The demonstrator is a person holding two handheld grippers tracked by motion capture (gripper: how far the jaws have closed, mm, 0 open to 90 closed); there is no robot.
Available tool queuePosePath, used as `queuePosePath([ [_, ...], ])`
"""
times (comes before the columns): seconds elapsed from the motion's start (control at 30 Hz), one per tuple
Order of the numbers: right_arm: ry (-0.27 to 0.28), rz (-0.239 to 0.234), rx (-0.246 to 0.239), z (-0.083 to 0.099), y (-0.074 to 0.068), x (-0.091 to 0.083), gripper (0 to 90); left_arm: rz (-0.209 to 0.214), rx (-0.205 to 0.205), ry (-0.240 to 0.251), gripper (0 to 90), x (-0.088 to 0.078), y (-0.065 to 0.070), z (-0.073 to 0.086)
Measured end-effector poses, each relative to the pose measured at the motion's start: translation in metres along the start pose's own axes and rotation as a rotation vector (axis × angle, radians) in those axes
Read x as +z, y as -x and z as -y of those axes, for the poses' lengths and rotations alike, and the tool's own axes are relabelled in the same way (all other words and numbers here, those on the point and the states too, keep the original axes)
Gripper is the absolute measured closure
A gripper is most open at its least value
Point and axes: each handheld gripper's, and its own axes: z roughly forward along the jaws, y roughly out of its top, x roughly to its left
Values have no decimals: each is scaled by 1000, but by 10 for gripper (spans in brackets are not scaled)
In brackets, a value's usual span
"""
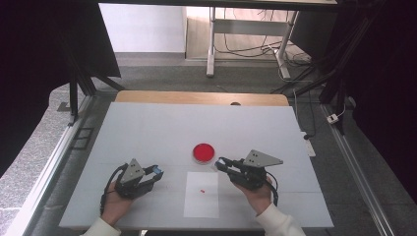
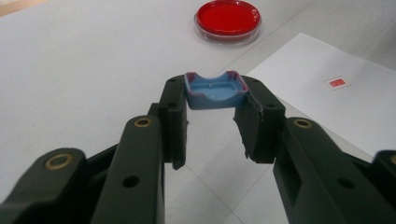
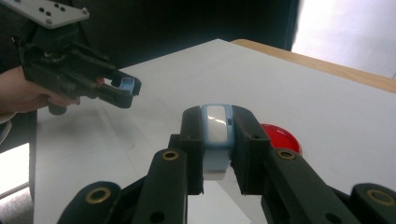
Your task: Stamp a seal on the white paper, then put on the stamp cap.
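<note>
Both grippers clamp blue parts; table [image 1: 147, 128] edges far.

even, bright light on the table [image 1: 147, 128]; dark edges, near fingers softly blurred.

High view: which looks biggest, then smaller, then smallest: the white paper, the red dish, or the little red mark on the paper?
1. White paper, the biggest.
2. Red dish, clearly smaller.
3. Little red mark on the paper, by far the smallest.

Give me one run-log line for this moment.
left gripper: shut on blue cap | right gripper: shut on blue stamp body | red dish: beyond paper sheet
</note>
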Motion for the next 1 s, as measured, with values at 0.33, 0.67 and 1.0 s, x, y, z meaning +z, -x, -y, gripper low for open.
queuePosePath([
  [0.33, 11, 5, 9, -3, 5, -4, 747, 4, 2, -9, 640, 3, 0, 0],
  [0.67, 22, 1, 7, -5, 3, -4, 746, 8, 8, -4, 641, 5, 2, -2],
  [1.0, 32, 5, 8, -7, 2, -5, 746, 18, 18, 2, 640, 8, 7, -7],
])
